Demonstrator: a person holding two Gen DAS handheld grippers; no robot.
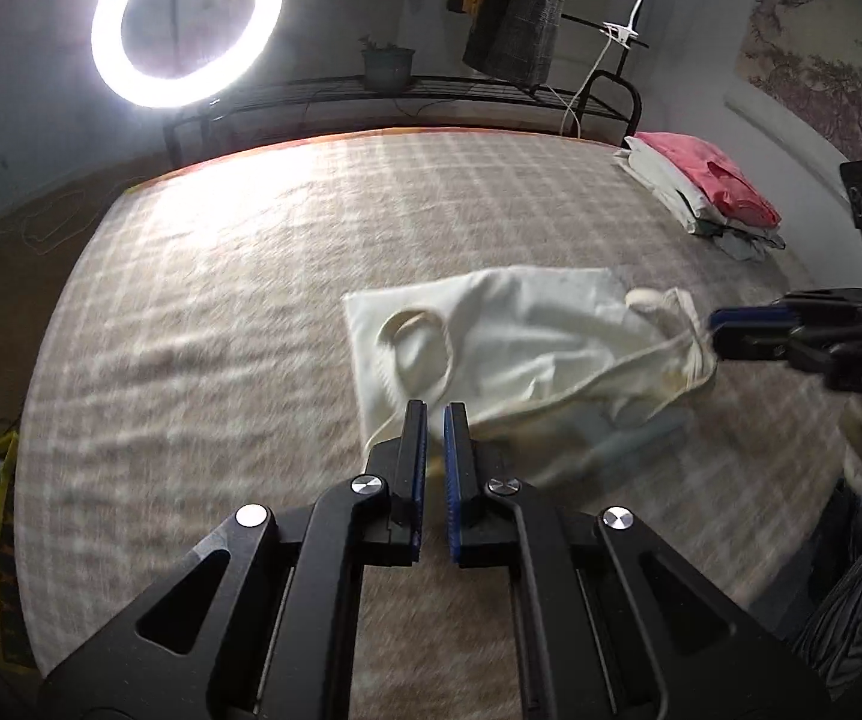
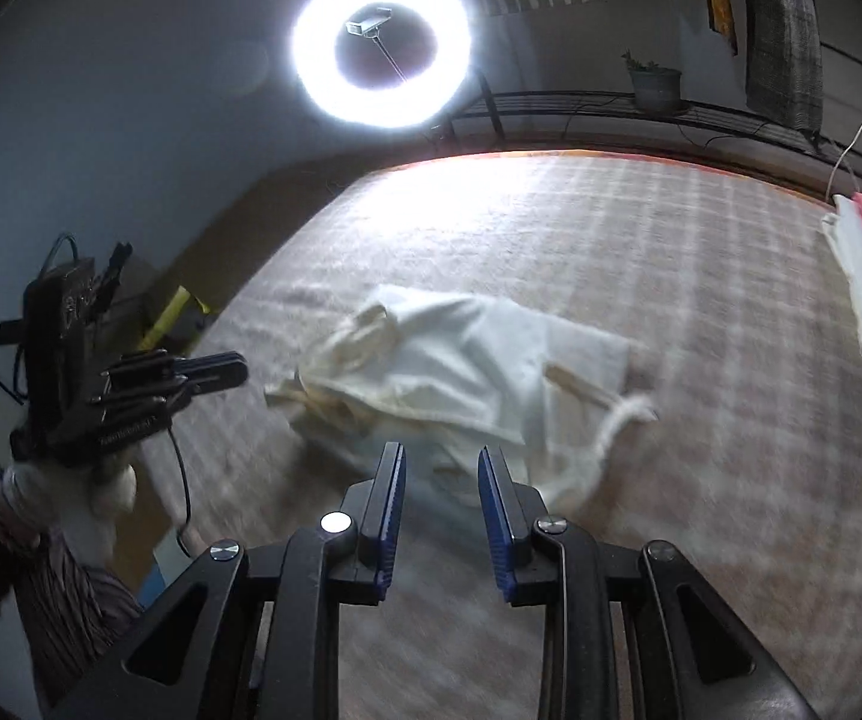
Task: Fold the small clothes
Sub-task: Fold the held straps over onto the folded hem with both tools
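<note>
The cream garment (image 1: 509, 336) lies on the checked blanket (image 1: 221, 300), right of centre and toward the near edge, half flat and half bunched. In the left wrist view its long axis runs left to right: the flat hem end points left, the crumpled strap end points right.

The left gripper (image 1: 436, 414) hovers over the garment's near left corner with its fingers almost together, only a thin gap between the pads; whether cloth is caught there cannot be told. The right gripper (image 2: 440, 462) has its fingers apart and holds nothing in its own view, though in the left view its tips sit right at the bunched straps (image 1: 686, 342).

The risk, as I judge it: 1 side pulling while the other has no firm hold would drag the garment into a twist, and loose straps could get trapped inside the fold. A stack of folded clothes (image 1: 713, 186) sits at the far right.
</note>
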